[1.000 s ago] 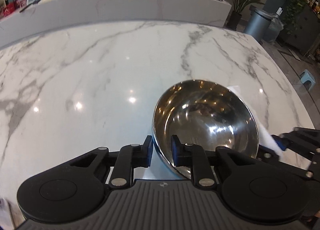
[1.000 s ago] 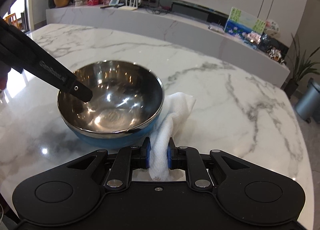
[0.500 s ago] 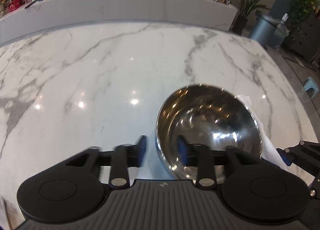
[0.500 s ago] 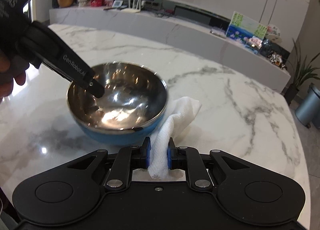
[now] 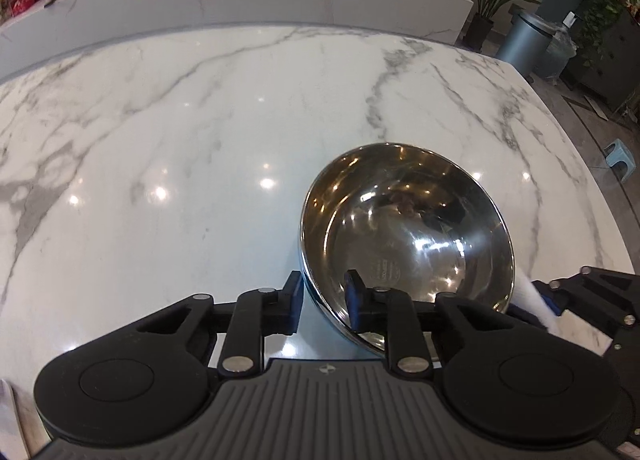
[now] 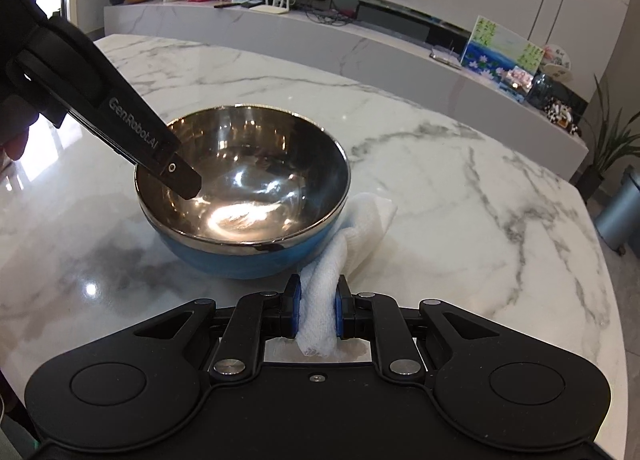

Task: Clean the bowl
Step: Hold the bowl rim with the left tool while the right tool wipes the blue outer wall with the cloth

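Left to right: the left gripper (image 5: 322,296) straddles the near-left rim of the bowl (image 5: 408,228), its jaws closing on that rim, one finger inside, one outside. The bowl, mirror-bright steel inside and blue outside, sits on the marble bench (image 5: 200,140). Just right of the bowl, the right gripper (image 6: 317,310) is clamped on a white cloth (image 6: 352,228). Judged step: steadying the bowl; next, bring the cloth inside to wipe.

Left tool (image 5: 322,296) closing (angled downward); right tool (image 6: 318,306) clamped.
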The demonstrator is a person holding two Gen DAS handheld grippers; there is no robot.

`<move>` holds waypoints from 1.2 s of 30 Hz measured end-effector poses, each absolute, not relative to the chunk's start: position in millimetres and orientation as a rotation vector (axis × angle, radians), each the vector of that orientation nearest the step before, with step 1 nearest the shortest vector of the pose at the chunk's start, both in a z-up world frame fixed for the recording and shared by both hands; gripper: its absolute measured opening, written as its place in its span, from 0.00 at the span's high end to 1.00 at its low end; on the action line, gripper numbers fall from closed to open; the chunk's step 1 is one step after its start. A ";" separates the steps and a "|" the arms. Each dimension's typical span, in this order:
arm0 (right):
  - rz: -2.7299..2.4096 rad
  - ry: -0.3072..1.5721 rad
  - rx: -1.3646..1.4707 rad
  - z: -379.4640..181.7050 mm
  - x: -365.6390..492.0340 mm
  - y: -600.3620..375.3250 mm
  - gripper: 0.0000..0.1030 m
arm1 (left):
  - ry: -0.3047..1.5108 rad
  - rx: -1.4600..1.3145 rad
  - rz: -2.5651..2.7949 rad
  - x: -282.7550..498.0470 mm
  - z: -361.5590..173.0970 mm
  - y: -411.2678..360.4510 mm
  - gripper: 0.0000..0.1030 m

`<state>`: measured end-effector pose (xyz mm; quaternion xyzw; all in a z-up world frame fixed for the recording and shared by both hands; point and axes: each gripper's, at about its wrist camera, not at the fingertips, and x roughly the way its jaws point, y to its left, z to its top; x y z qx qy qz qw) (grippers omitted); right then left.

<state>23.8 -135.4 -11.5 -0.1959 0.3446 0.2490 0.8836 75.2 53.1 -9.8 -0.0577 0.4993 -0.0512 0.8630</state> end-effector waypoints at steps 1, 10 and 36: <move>0.509 0.704 -0.404 -8.1 23.7 -137.4 0.87 | 1.035 -0.119 -0.109 76.2 -9.0 53.1 0.85; 0.462 0.620 -0.356 13.9 22.5 -153.6 0.88 | 0.973 -0.113 -0.090 85.8 -5.4 50.4 0.89; 0.431 0.703 -0.384 -9.1 30.0 -143.3 0.78 | 0.981 -0.135 -0.097 70.6 -5.1 50.5 0.43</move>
